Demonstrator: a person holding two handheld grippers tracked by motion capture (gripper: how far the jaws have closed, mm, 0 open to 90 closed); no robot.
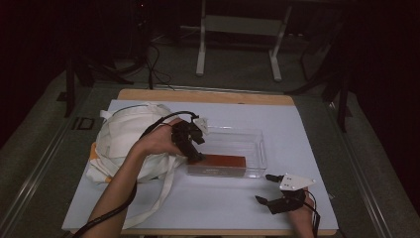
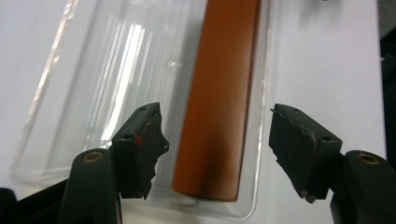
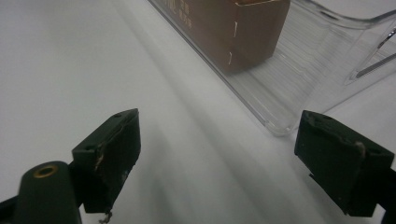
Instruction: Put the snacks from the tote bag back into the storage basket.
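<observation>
The left tongs (image 2: 217, 154) stand wide apart, gripping nothing, their two pads straddling the near end of a long brown box (image 2: 219, 98) without touching it. In the high view these tongs (image 1: 194, 151) hang over the left end of a clear plastic tray (image 1: 257, 141), reaching in from about nine o'clock. The spread looks chosen to clear the box's width, so I judge this to be either a just-finished drop or the start of a pick; the pictures alone do not settle which.

The brown box lies flat inside the tray, pressed along the wall at six o'clock, its length running with the tray's long side. That leaves the rest of the tray floor bare, room for more things.

The right tongs (image 3: 219, 158) are also open and empty. In the high view they (image 1: 272, 191) rest low over the white table (image 1: 297, 129) at about five o'clock from the tray, apart from it, likely parked out of the left arm's way while near enough to steady the tray's corner (image 3: 280, 126).

At nine o'clock from the tray, just behind the left hand (image 1: 158, 141), sits a slumped white cloth bag (image 1: 124, 134) with loose straps, probably the source of the items.
</observation>
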